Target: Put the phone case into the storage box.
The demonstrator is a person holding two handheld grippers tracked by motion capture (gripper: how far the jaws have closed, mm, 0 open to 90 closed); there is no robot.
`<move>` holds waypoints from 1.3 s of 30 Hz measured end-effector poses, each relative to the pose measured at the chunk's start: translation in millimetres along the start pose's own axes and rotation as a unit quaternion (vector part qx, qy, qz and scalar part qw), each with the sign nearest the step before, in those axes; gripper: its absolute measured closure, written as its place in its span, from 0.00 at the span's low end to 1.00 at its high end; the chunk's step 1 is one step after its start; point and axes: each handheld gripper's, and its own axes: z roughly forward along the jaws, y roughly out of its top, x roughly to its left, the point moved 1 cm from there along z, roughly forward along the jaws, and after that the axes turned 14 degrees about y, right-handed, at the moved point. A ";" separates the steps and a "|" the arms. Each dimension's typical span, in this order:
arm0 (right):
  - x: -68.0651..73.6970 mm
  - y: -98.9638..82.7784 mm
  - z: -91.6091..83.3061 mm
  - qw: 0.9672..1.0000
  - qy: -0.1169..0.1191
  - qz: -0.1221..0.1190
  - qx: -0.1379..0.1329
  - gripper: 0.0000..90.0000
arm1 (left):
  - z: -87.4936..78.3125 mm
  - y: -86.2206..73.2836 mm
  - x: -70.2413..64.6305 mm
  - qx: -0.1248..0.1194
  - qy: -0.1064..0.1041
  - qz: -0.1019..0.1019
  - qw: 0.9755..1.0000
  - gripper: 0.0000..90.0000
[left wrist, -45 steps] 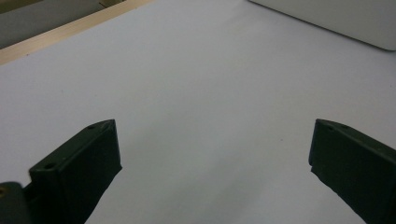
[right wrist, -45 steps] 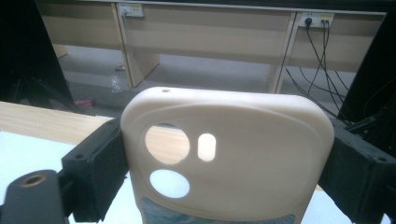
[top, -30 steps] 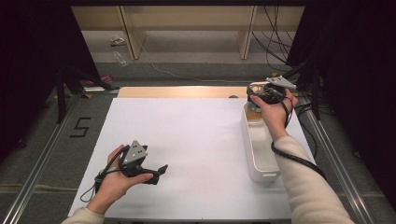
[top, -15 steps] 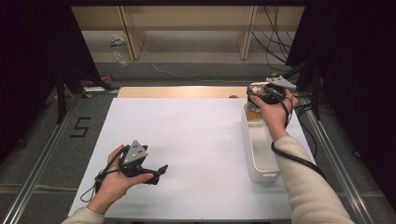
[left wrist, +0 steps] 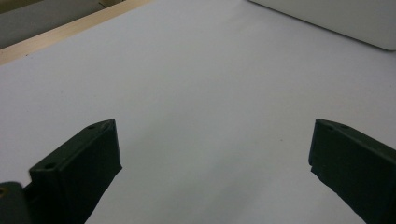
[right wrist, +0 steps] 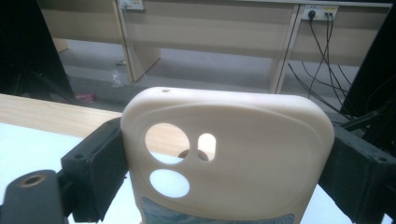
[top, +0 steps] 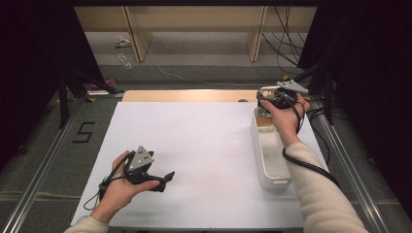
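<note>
My right gripper (top: 266,97) is held above the far end of a white tray (top: 272,162), at the right side of the table. In the right gripper view, the right gripper (right wrist: 224,161) is shut on a cream phone case (right wrist: 233,154), its black jaws pressing on the case's two long sides. The case stands upright and shows its camera cut-outs. At the near left, my left gripper (top: 165,177) rests low over the white table cover (top: 204,141). In the left gripper view, the left gripper (left wrist: 212,154) is open with only bare cover between the jaws.
The long white tray (left wrist: 336,18) runs along the table's right side, with something tan at its far end (top: 263,120). A wooden strip (top: 184,95) borders the far edge. Shelving and cables (right wrist: 322,51) stand beyond the table. Metal rails flank both sides.
</note>
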 end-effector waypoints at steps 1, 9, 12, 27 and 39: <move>0.0 -0.1 0.0 1.000 0.000 0.000 0.000 0.13 | 0.0 0.0 0.0 0.000 0.000 0.000 1.000 0.01; 0.2 -0.8 0.4 1.000 0.000 -0.001 0.001 0.13 | 0.1 -0.1 0.0 0.000 0.000 0.001 1.000 0.01; 0.5 -1.2 0.5 1.000 0.000 -0.002 0.002 0.13 | 0.0 -0.1 -0.1 0.000 -0.001 0.001 1.000 0.01; 0.3 -7.2 2.5 1.000 0.001 0.001 0.010 0.13 | 0.5 0.1 -0.4 0.000 -0.002 0.001 1.000 0.02; 0.3 -11.4 4.5 1.000 0.002 -0.001 0.015 0.13 | 0.8 -0.1 -0.5 -0.001 -0.002 0.001 1.000 0.02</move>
